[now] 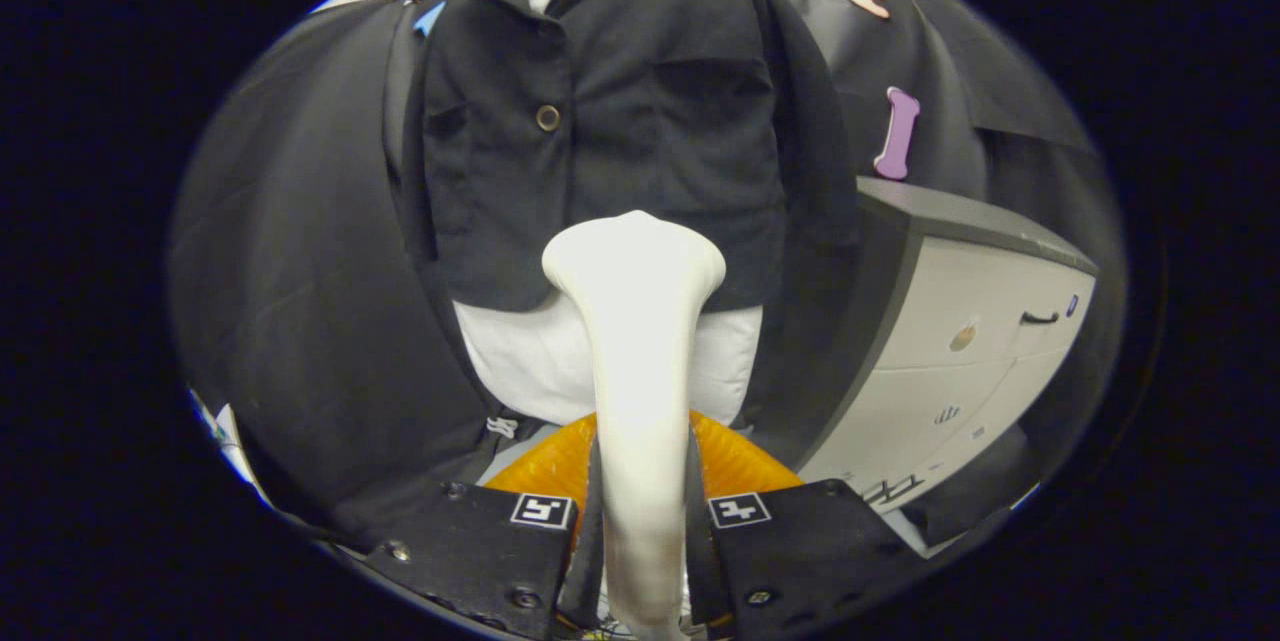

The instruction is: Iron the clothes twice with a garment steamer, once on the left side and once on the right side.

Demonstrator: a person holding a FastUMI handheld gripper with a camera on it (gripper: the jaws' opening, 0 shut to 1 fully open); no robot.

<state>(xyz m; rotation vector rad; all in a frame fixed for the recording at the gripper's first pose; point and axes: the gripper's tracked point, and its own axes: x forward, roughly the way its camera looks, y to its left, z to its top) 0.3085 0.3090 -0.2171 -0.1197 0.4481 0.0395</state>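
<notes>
I see the gripper [640,521] clamped on the white garment steamer [636,361], both fingers pressing its handle. The steamer's head sits at the black jacket's [620,111] lower hem. Right of the jacket stands a white cabinet [960,371]; no legible writing.

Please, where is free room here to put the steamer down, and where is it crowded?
The gripper is shut on the steamer, its head at the hem of the dark jacket. The bare grey top of the drawer cabinet, beside the jacket, looks free. Crowded: between the fingers, where an orange object sits under the steamer.
</notes>
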